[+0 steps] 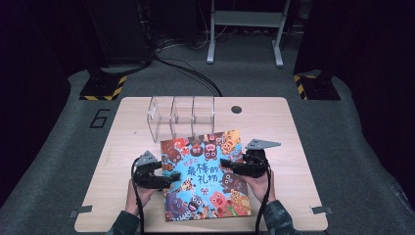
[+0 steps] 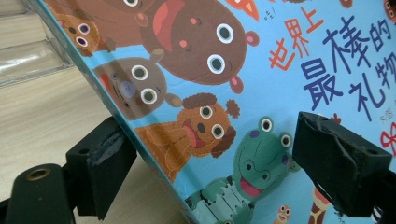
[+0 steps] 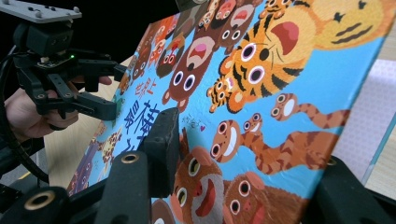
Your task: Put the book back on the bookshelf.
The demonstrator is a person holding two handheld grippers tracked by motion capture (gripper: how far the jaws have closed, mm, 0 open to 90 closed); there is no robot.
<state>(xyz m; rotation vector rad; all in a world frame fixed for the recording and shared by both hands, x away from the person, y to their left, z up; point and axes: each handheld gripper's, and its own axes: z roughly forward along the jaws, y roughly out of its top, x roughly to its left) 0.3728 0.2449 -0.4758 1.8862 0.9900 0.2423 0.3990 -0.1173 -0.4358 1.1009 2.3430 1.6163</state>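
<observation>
I see the picture book [image 1: 205,176] lifted off the wooden table [image 1: 122,161], just in front of the clear plastic organiser [image 1: 182,117]. My right gripper [image 1: 230,165] is clamped on the book's right edge, jaws pressed onto the cover. My left gripper [image 1: 169,180] straddles the left edge with its jaws wide, pads clear of the cover, gripping nothing

Lab: hazard-taped rig stands [image 1: 103,90].

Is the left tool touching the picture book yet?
Apart. The left gripper view shows the left tool straddling the picture book, with visible gaps at both pads.
</observation>
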